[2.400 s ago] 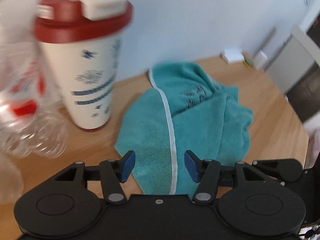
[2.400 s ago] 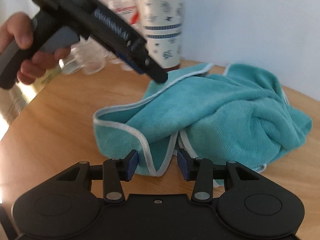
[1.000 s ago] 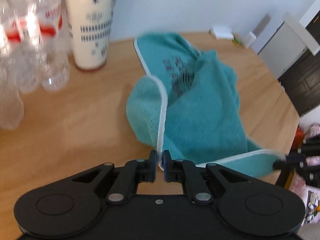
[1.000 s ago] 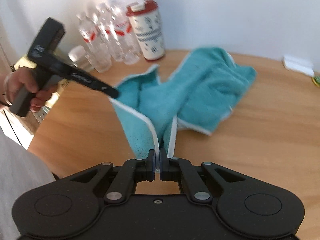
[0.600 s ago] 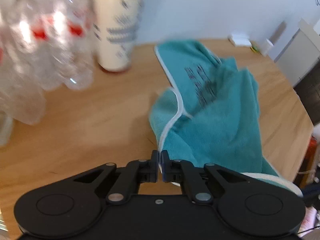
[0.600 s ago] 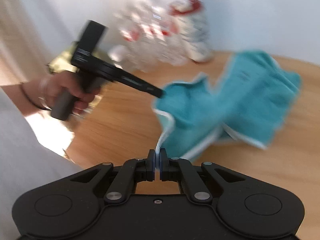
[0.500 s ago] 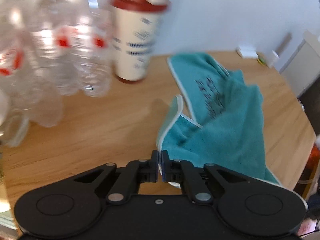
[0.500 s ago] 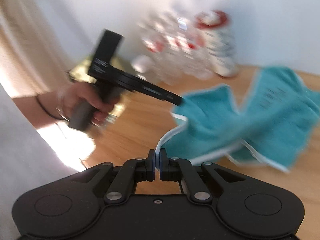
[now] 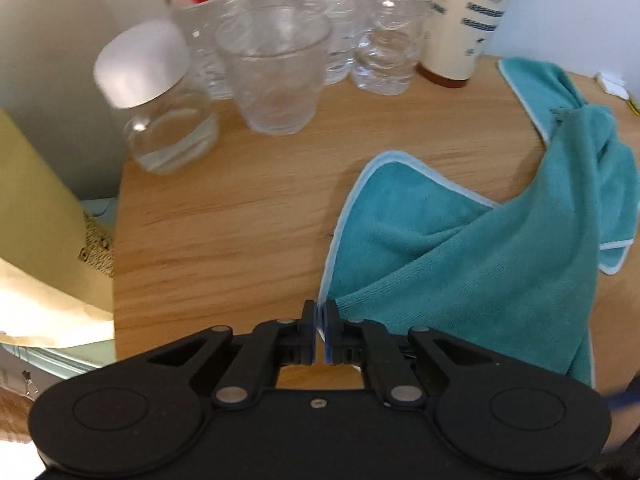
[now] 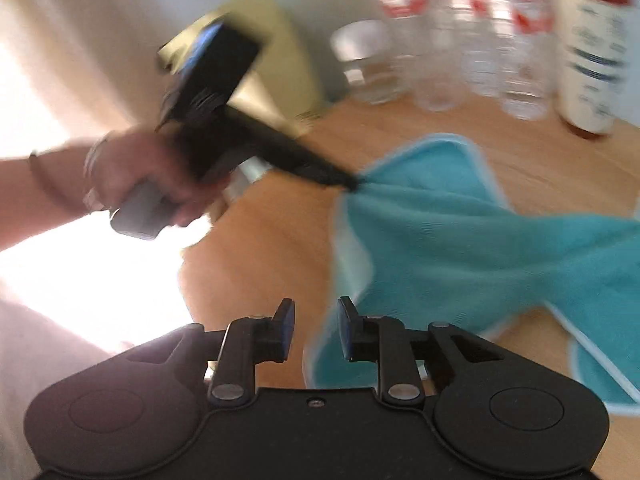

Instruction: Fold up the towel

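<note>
On the wooden worktop (image 9: 240,216), the left hand-held gripper (image 9: 321,330) pinches the teal white-edged microfibre towel (image 9: 472,264); the right hand-held gripper (image 10: 316,330), released, should regrasp a corner and pull taut.

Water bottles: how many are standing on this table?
3, in a row at the back of the table: one behind the lidded jar, one behind the drinking glass, one beside the tumbler. Others may be hidden.
</note>
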